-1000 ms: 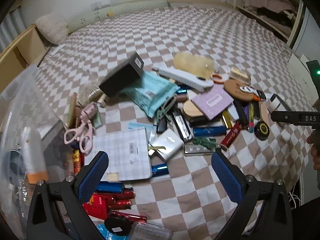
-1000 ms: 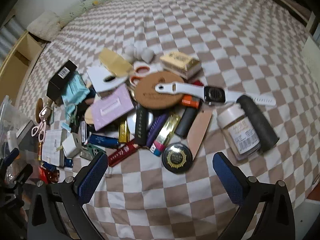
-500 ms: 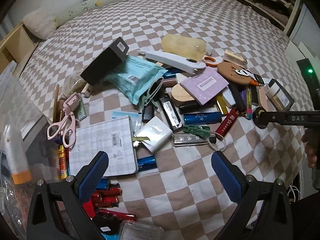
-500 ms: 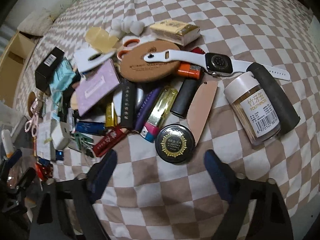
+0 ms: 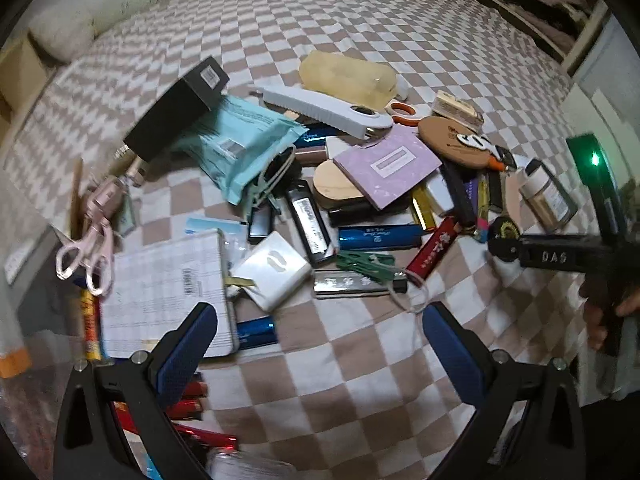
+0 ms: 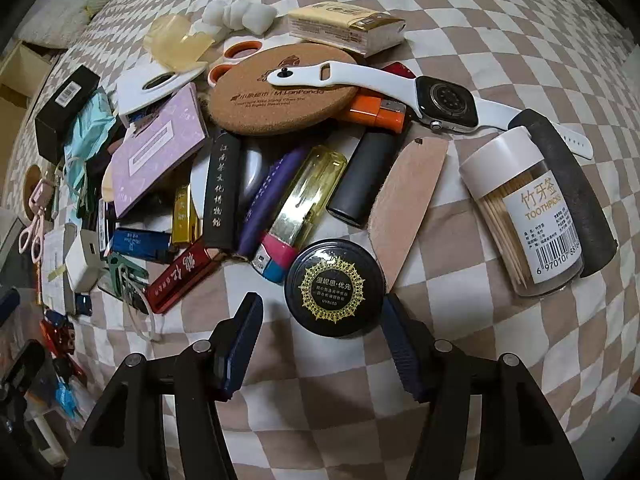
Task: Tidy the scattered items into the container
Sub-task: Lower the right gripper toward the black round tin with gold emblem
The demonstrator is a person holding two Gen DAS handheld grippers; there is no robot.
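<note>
Dozens of small items lie scattered on the checked bedspread point(image 6: 460, 12) under my two grippers. My right gripper point(image 6: 320, 322) points down over the round black tin point(image 6: 334, 288) with the gold emblem; its jaws are closing, one pad on each side of the tin's near edge, and I cannot tell whether they touch it yet. Just beside the tin lie a tan leather strip point(image 6: 404, 204) and a yellow lighter point(image 6: 304, 204), with the toothpick jar point(image 6: 528, 216) further right and a white-strapped smartwatch point(image 6: 446, 104) beyond, draped over a cork coaster point(image 6: 276, 96). My left gripper point(image 5: 320, 338) hangs wide open above bare cloth, nothing between its pads, near a white charger point(image 5: 274, 270) and a silver lighter point(image 5: 350, 285). A clear container point(image 5: 24, 360) shows only at my left view's blurred left edge.
</note>
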